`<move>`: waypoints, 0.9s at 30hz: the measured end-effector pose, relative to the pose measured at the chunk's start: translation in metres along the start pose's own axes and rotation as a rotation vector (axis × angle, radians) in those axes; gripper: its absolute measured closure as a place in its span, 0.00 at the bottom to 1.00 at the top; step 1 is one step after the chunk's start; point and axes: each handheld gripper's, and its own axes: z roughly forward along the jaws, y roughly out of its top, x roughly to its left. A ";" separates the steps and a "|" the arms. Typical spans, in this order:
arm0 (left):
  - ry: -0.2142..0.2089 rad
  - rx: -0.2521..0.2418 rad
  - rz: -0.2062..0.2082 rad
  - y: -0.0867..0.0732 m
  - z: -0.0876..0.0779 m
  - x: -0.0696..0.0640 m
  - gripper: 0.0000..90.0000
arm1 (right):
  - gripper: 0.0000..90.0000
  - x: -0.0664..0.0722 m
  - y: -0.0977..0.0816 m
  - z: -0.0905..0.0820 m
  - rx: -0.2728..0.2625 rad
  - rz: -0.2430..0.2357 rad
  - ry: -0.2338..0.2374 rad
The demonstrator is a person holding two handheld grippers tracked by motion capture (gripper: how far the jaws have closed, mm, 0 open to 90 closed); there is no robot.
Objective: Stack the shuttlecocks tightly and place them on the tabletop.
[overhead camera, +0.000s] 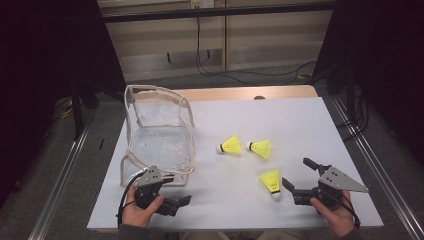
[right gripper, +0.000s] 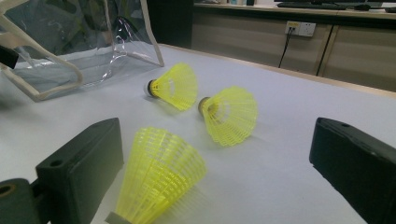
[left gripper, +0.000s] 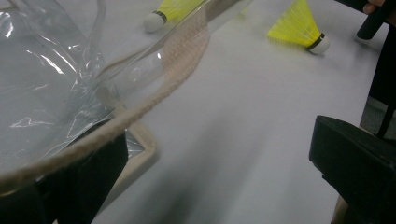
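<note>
Right gripper [overhead camera: 295,182], jaws wide apart and empty, straddles the shuttlecock [overhead camera: 272,182] at lower right: featherlight, crushable skirt; likely best pinched at the cork.

Three yellow shuttlecocks are lying on their sides on the white table: the nearest shuttlecock [overhead camera: 271,181] is resting with its white cork toward the table's near edge, the middle shuttlecock [overhead camera: 231,145] and the right shuttlecock [overhead camera: 261,148] are lying just beside each other, corks pointing left. The clear plastic bag [overhead camera: 159,137] with beige trim is standing open at the table's left, its strap [left gripper: 154,93] drooping forward.
</note>
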 end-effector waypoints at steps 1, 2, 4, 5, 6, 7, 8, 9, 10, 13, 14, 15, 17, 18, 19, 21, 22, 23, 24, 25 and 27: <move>0.001 -0.003 0.000 0.000 0.000 0.000 0.05 | 0.02 0.000 0.000 0.000 0.000 -0.001 0.001; 0.000 -0.003 0.000 0.000 0.000 0.000 0.05 | 0.02 0.000 0.000 0.000 -0.001 -0.005 0.000; 0.004 -0.001 0.001 0.000 0.000 0.000 0.05 | 0.02 0.000 0.000 0.000 0.001 -0.003 0.002; 0.003 -0.002 -0.001 0.000 -0.001 0.000 0.05 | 0.02 0.000 0.000 0.000 0.000 -0.006 0.001; 0.004 -0.002 -0.002 0.000 -0.001 0.000 0.05 | 0.02 0.000 0.000 0.000 0.000 -0.005 0.002; 0.004 -0.002 -0.002 0.000 -0.001 0.000 0.05 | 0.02 0.000 0.000 -0.001 -0.002 -0.001 0.001; 0.004 0.000 0.000 0.000 -0.001 0.000 0.05 | 0.02 0.000 0.001 -0.001 -0.005 -0.002 -0.001; 0.003 0.000 0.000 0.000 -0.001 0.000 0.05 | 0.02 0.000 0.001 -0.001 -0.006 0.003 0.002; 0.003 -0.001 -0.001 0.001 -0.001 0.000 0.05 | 0.02 -0.001 0.001 -0.001 -0.007 0.002 0.003; 0.004 -0.005 0.001 0.001 -0.003 0.000 0.05 | 0.02 -0.001 0.000 0.000 -0.005 -0.001 0.002; 0.006 -0.007 0.007 0.000 -0.003 0.000 0.05 | 0.02 0.000 0.000 0.000 0.000 -0.005 0.001; 0.009 -0.006 0.006 0.000 -0.004 0.000 0.05 | 0.02 0.000 0.000 0.000 -0.001 -0.007 0.003; 0.011 -0.011 0.008 0.000 -0.006 0.000 0.05 | 0.02 0.000 0.000 0.001 -0.002 -0.006 0.007; 0.012 -0.016 0.008 0.000 -0.007 0.000 0.05 | 0.02 0.000 0.001 0.002 -0.002 -0.006 0.010; 0.014 -0.016 0.009 0.000 -0.008 0.001 0.05 | 0.02 0.000 0.001 0.002 -0.001 -0.006 0.008; 0.017 -0.021 0.015 -0.001 -0.010 0.001 0.05 | 0.02 0.000 0.001 0.004 -0.002 -0.005 0.012; 0.018 -0.022 0.018 -0.001 -0.011 0.001 0.05 | 0.02 0.000 0.001 0.004 -0.003 -0.005 0.013; 0.018 -0.029 0.021 -0.002 -0.011 0.002 0.05 | 0.02 0.001 0.001 0.005 -0.003 -0.004 0.012; 0.023 -0.029 0.027 -0.002 -0.012 0.003 0.05 | 0.02 0.000 0.002 0.005 -0.002 -0.008 0.011; 0.028 -0.033 0.027 -0.003 -0.013 0.003 0.05 | 0.02 0.000 0.002 0.005 -0.002 -0.008 0.015; 0.045 -0.044 -0.006 -0.005 -0.016 0.006 0.05 | 0.02 0.001 0.002 0.007 0.001 -0.008 0.016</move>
